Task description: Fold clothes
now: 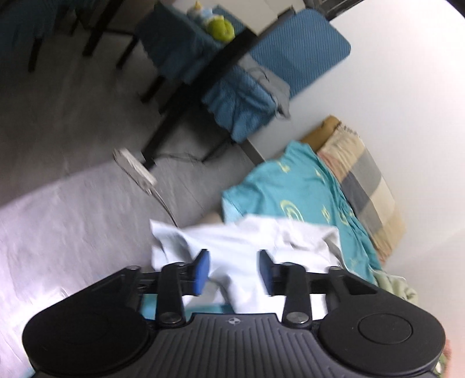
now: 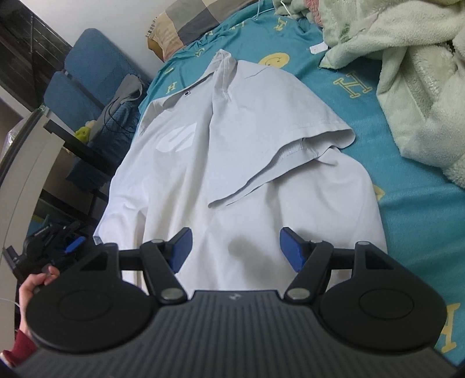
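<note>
The right gripper [image 2: 235,247] hangs low over the bottom hem of a white polo shirt [image 2: 232,180], its blue pads spread wide with nothing between them but cloth lying flat below. The shirt lies on the teal bedsheet [image 2: 407,209] with its long axis running straight away from this gripper, hem nearest and collar [image 2: 223,62] farthest, so any fold along the length would start from the right hand's side. One sleeve [image 2: 290,148] is already turned in across the chest, its edge lying diagonally over the body of the shirt. The left side of the shirt hangs toward the bed's edge, and just there, low in the right wrist view, the left gripper [image 2: 69,245] shows in the person's hand [image 2: 35,286]. In its own blurred view the left gripper [image 1: 234,269] is also open, pads well apart and empty, with rumpled white cloth just ahead of and below them; it appears nearer to the shirt's unfolded side, and is judged the likelier one to take that edge next. Beyond the shirt to the right lies a heap of pale green fleece [image 2: 407,72], touching the sheet but apart from the shirt. Farthest off, a plaid pillow [image 2: 197,20] sits at the head of the bed, and a blue chair [image 2: 87,75] stands beside it. No baskets or boxes show.
</note>
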Motion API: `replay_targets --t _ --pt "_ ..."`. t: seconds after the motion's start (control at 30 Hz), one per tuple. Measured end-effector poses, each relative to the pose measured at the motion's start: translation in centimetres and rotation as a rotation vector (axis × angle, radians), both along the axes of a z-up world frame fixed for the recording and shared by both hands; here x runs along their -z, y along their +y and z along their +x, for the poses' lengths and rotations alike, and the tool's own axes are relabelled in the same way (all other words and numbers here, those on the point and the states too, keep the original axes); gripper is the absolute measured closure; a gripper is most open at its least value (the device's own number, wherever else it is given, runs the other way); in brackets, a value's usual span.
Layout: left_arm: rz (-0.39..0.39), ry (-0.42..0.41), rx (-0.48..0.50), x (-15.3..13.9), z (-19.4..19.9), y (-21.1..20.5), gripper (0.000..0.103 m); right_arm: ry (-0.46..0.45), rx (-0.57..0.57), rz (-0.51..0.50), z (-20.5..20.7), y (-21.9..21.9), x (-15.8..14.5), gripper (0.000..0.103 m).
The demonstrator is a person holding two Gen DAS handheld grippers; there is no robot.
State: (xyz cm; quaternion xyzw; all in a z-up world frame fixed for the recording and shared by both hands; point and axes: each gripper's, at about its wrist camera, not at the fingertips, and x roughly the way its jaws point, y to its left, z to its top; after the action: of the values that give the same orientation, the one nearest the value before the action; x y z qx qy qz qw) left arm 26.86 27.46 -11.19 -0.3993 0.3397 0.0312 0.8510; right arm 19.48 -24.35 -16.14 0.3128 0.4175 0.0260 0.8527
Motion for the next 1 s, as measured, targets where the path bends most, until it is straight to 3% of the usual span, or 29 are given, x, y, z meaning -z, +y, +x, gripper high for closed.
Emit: replay_targets --t 0.13,0.37,0.43,0.47,0.5,0.53,0.57,0.67,0.8,0.87,1.0 --pt "-0.07 0.045 -0.041 2.3 0.8 -0.7 0.047 0.01 -0.001 0.019 0.2 0.0 0.3 0.034" --pt "-0.239 0.076 -0.271 6.1 1.6 2.1 0.048 0.023 0.006 0.043 0.2 -0.2 0.7 0.033" --pt "-0.242 0.064 -0.259 6.2 1.5 2.2 0.059 0.028 0.009 0.055 0.2 -0.3 0.8 0.033" --pt "-0.24 0.052 -0.252 6.1 1.5 2.0 0.073 0.029 0.01 0.06 0.3 -0.3 0.9 0.032" --pt "-0.235 0.034 -0.241 5.8 1.5 1.7 0.08 0.028 0.009 0.061 0.3 -0.3 0.9 0.032" --pt "-0.23 0.015 -0.23 5.4 1.5 1.4 0.096 0.026 0.007 0.059 0.4 -0.2 0.9 0.032" --pt "-0.206 -0.002 -0.213 4.8 1.4 0.9 0.101 0.026 0.007 0.056 0.6 -0.2 1.0 0.032" --pt "-0.11 -0.06 -0.141 1.8 1.0 -1.5 0.101 0.026 0.01 0.05 0.8 -0.2 1.0 0.032" --pt "-0.082 -0.05 0.057 -1.9 -1.0 -6.0 0.101 0.022 0.018 0.042 0.7 -0.4 1.1 0.032" --pt "-0.074 0.032 0.178 -2.3 -2.4 -8.9 0.101 0.022 0.02 0.043 0.7 -0.5 1.1 0.032" --pt "-0.079 0.162 0.273 -1.3 -4.2 -12.3 0.1 0.014 0.016 0.034 0.3 -0.4 1.0 0.032"
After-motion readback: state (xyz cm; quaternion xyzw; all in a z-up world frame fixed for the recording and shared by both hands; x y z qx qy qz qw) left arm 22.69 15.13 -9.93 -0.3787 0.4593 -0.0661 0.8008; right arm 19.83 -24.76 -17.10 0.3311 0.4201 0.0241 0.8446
